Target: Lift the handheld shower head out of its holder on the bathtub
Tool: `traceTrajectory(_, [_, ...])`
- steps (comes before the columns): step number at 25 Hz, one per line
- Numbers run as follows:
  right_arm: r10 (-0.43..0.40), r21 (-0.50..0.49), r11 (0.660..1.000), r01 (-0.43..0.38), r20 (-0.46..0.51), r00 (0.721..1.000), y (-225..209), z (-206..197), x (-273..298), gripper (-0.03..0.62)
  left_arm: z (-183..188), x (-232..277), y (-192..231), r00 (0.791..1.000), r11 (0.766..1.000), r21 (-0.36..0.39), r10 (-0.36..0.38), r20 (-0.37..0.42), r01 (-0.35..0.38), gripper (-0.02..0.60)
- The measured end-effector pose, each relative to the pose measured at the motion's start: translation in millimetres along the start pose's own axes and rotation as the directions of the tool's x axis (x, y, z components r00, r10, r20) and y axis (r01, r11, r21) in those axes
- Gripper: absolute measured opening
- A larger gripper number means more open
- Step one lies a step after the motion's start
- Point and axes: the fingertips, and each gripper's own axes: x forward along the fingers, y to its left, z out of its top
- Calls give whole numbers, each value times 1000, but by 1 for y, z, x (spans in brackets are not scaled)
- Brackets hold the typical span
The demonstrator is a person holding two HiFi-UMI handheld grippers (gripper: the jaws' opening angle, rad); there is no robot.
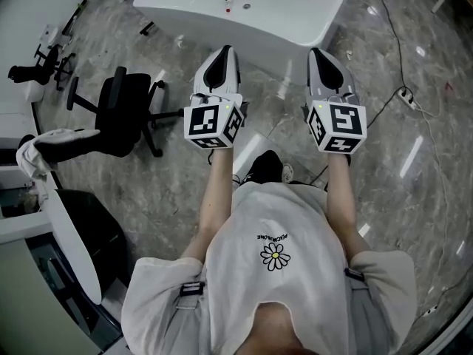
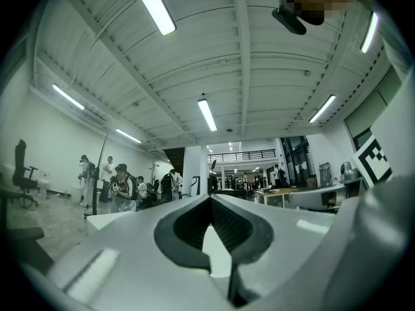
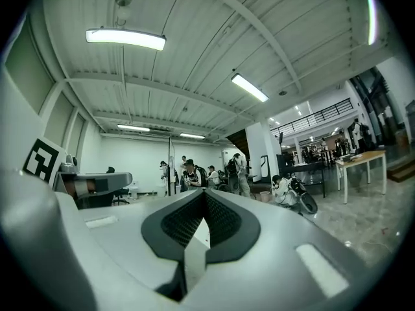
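Standing short of the white bathtub [image 1: 295, 22], the person holds both grippers out level, noses aimed at it and well apart from its near wall. The left gripper [image 1: 224, 53] has its jaws together, tips meeting, with nothing between them; its own view [image 2: 211, 197] looks over them into an open hall. The right gripper [image 1: 319, 55], beside it and farther along the bathtub, is likewise closed on nothing [image 3: 206, 194].

On the bathtub's top, ahead of the left gripper, stands a small red-and-white fitting [image 1: 228, 5]. It is too small to tell whether this is the shower head in its holder.

Left of the bathtub's near corner sits a black office chair [image 1: 122, 113]. A cable [image 1: 400, 58] trails over the floor past the bathtub's right end.
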Motion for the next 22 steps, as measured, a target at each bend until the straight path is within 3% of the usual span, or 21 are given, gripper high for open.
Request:
traceTrajectory(9, [-6,-17,1000,5,-44,999,-18,-18,42,23,-36,43,34,999,994,-105,34,-3,-34,5])
traceTrajectory(17, [-17,-27,1000,15,-79,997,-40,-15,171,23,-50,166,89,998,991,-119,-60,7,60,5])
traceTrajectory(22, [-48,-27,999,46,-68,997,-61,-6,245,23,-50,240,130,996,990,-114,-81,24,83,5])
